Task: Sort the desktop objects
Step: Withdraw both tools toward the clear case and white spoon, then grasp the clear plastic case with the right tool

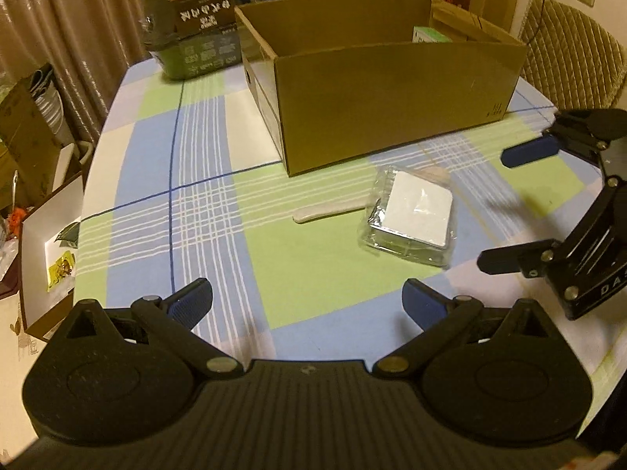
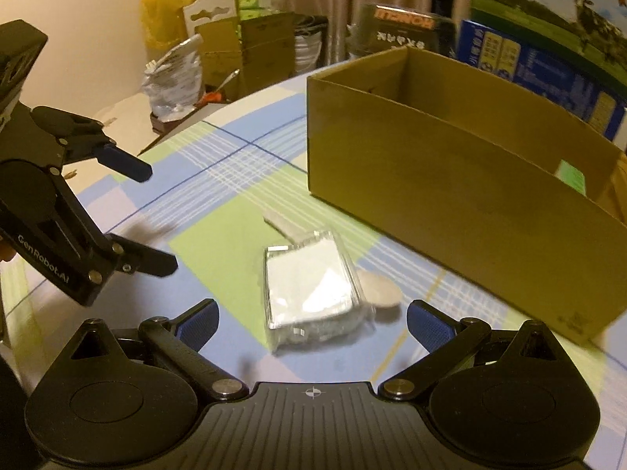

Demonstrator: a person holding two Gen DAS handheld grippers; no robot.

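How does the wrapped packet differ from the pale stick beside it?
The packet is square, thick and wrapped in shiny clear plastic; the stick is long, thin, flat and bare. The packet shows a white face, the stick a cream one. The packet covers part of the stick. Both lie on the checked table before the box.

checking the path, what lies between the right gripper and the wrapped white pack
Nothing: in the right wrist view only bare checked tablecloth separates the open right gripper from the wrapped white pack.
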